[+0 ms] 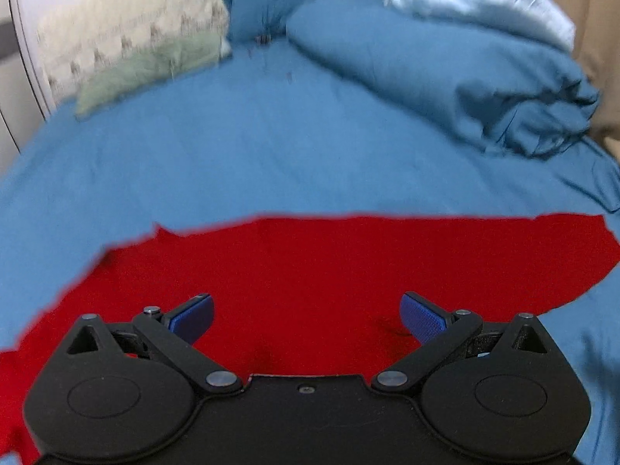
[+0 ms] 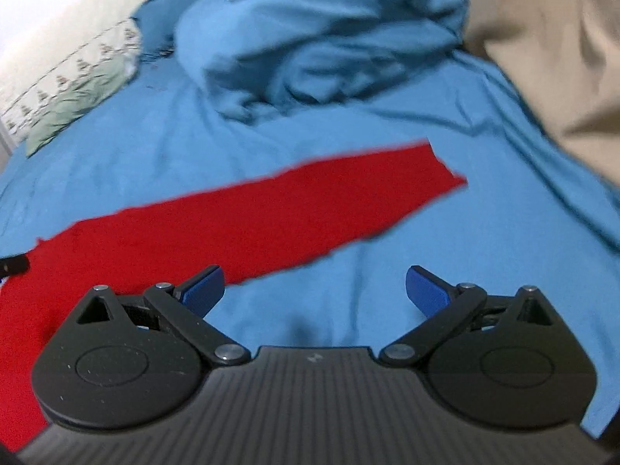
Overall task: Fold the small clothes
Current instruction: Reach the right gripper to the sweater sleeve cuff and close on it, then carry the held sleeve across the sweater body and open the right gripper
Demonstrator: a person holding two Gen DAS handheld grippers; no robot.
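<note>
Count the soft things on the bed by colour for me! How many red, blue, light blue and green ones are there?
Red: 1, the red cloth lying flat.
Blue: 2, the bunched blue duvet and a blue pillow.
Light blue: 1, the light blue bundle on top of the duvet.
Green: 1, the green pillow.
Total: 5, all on the blue sheet.

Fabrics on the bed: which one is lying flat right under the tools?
The red garment. It lies spread flat on the blue sheet, beneath the left tool, while the blue duvet is bunched up farther back.
</note>
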